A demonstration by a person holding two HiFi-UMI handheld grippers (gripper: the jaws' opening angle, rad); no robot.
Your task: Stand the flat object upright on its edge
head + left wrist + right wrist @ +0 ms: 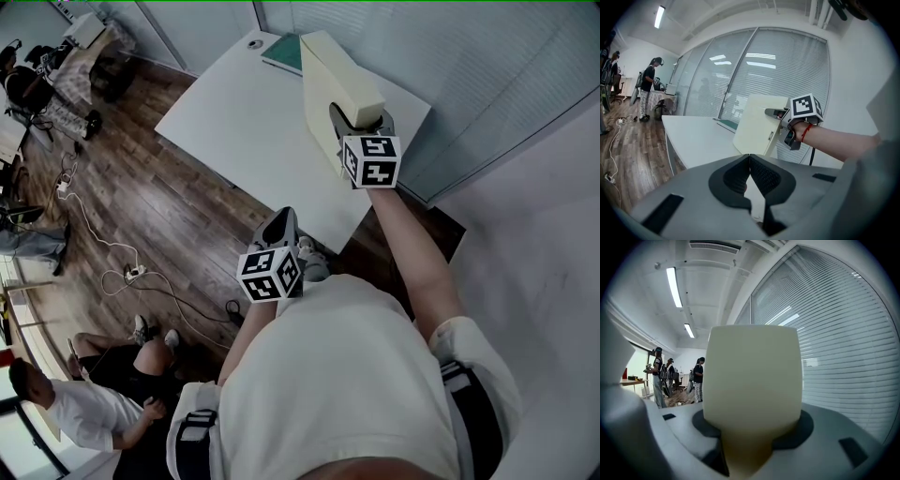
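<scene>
Right gripper (351, 120) jaws are clamped on the near end of the cream slab (330, 89); in the right gripper view the slab fills the gap between the pads. Left gripper (279, 231) jaws are pressed together with nothing in them, low centre of the head view at the table (234, 122) edge.

The slab sits upper centre of the head view, at the table's right side. Its broad face is turned to frame left, and its long axis runs away from the person toward the top of the frame. It looks nearly on edge with a slight lean. I can't tell if its bottom edge touches the table.

Right hand has it; the left is well apart, down-left of it. Judgement: what's left is to settle the edge and let go without a topple.

No containers show, only a green flat item (284, 52) and a small round thing (255, 43) at the far end.
</scene>
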